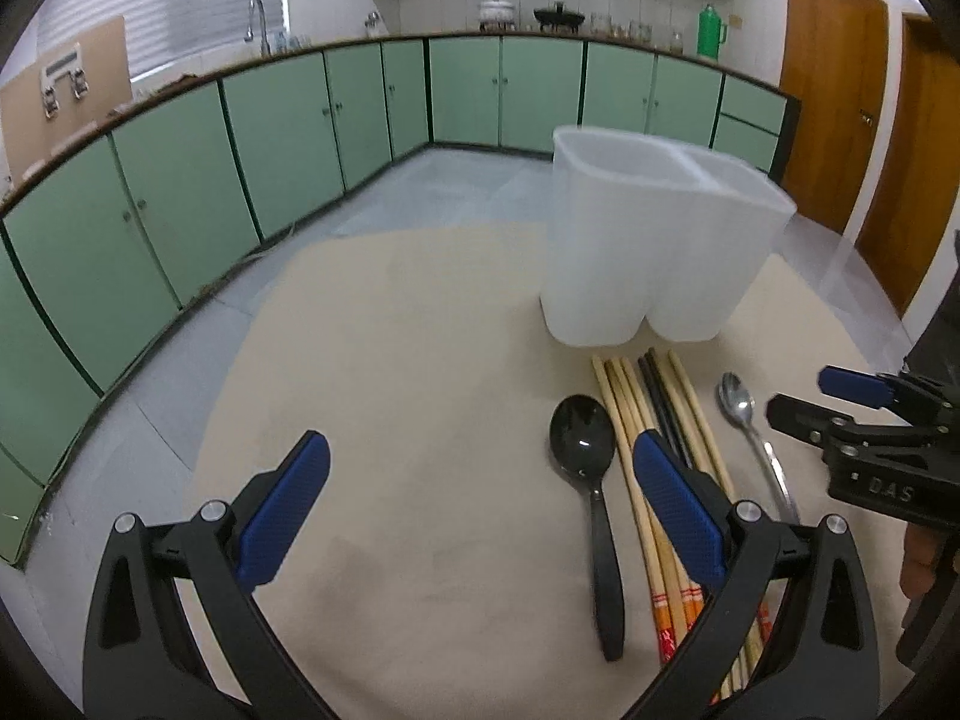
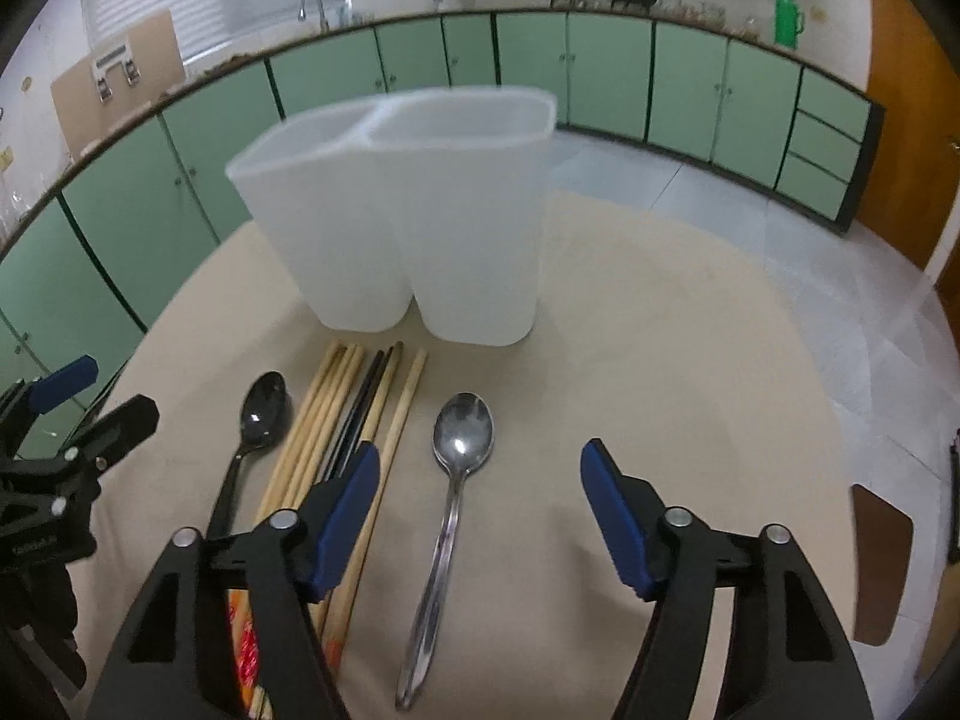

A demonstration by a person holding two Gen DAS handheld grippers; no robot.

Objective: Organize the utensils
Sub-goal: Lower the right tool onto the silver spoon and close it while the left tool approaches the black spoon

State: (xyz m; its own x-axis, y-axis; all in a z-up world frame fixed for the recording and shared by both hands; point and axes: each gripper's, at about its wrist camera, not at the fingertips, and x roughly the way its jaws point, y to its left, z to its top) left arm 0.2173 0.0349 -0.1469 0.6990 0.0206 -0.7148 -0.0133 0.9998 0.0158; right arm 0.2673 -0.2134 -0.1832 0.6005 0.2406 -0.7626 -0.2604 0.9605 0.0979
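Observation:
A white translucent two-compartment holder (image 1: 648,240) (image 2: 408,228) stands upright on the beige table (image 1: 390,360). In front of it lie a black spoon (image 1: 582,438) (image 2: 264,408), a bundle of wooden and black chopsticks (image 1: 630,402) (image 2: 336,408) and a metal spoon (image 1: 741,405) (image 2: 462,438). My left gripper (image 1: 480,438) (image 2: 114,393) hovers open above the table, and its right finger overlaps the chopsticks. The black spoon lies under the gap, not gripped. My right gripper (image 2: 480,450) (image 1: 804,396) is open over the metal spoon, whose handle runs between the fingers without touching the pads.
The table (image 2: 660,330) has a rounded edge, with grey floor tiles beyond it. Green cabinets (image 1: 180,192) line the far walls. A brown chair back (image 2: 882,564) stands at the table's right side. Wooden doors (image 1: 840,90) are at the far right.

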